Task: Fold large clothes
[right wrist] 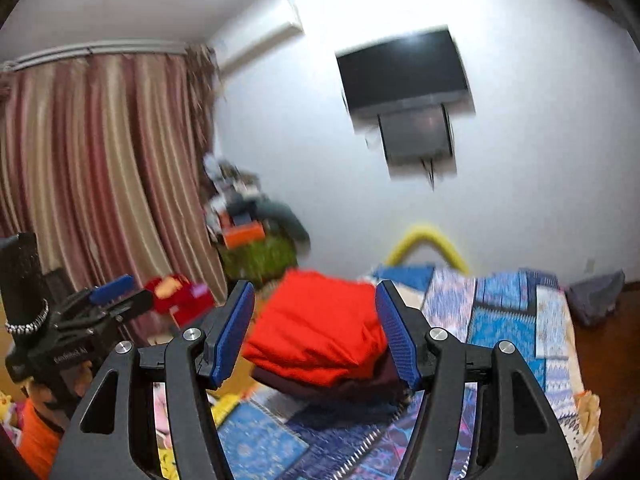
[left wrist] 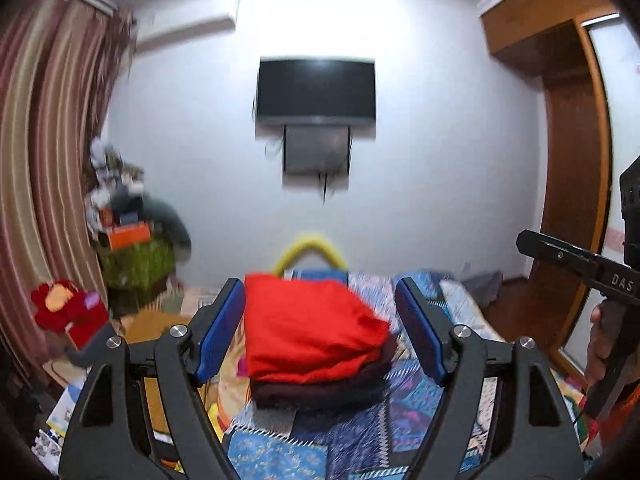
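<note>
While both our left claw (left wrist: 320,332) and right claw (right wrist: 316,332) hang apart and empty, we see the folded red garment (left wrist: 308,332) lying straight ahead on the bed (left wrist: 400,412), nearer neither.

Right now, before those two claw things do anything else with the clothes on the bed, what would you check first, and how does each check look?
1. Left gripper empty: ok, jaws apart, no cloth between the pads.
2. Right gripper empty: ok, jaws apart, nothing pinched.
3. Red garment folded: ok, it lies as a neat block.
4. Stack in order: ok, the red garment sits on top of a dark maroon garment on the patterned bedspread.
5. Stack square: cannot tell, motion blur hides the edges.
6. More clothes waiting to be folded: cannot tell, only a grey heap on the floor beyond the bed shows.
</note>
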